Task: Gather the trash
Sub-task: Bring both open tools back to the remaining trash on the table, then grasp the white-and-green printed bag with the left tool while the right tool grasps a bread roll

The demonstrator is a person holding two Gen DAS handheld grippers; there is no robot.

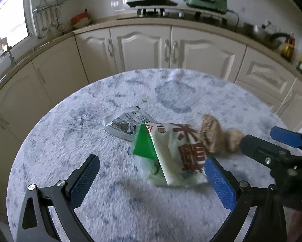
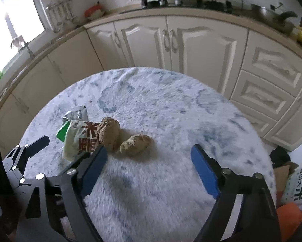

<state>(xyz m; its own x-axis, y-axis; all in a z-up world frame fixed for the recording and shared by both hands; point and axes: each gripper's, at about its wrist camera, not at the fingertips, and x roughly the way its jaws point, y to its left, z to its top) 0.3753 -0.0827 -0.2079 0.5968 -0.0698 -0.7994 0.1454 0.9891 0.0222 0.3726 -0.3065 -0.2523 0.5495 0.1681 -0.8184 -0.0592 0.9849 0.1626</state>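
On the round table with a fluffy white-blue cover (image 1: 74, 137) lies a pile of trash: a white wrapper with red print and a green corner (image 1: 171, 151), a silver-white sachet (image 1: 126, 123) behind it, and two crumpled brown paper balls (image 1: 210, 133) (image 1: 234, 140) to the right. My left gripper (image 1: 152, 173) is open, just short of the white wrapper. My right gripper (image 2: 148, 157) is open, its left finger near the brown balls (image 2: 108, 132) (image 2: 135, 142) and the white wrapper (image 2: 78, 139). The sachet also shows in the right wrist view (image 2: 77, 114). The right gripper also shows in the left wrist view (image 1: 265, 143).
Cream kitchen cabinets (image 1: 142, 48) curve behind the table, with a counter holding a stove, a green appliance (image 1: 206, 0) and bottles. A window is at the left. On the floor at the right are a cardboard box and bags (image 2: 292, 183).
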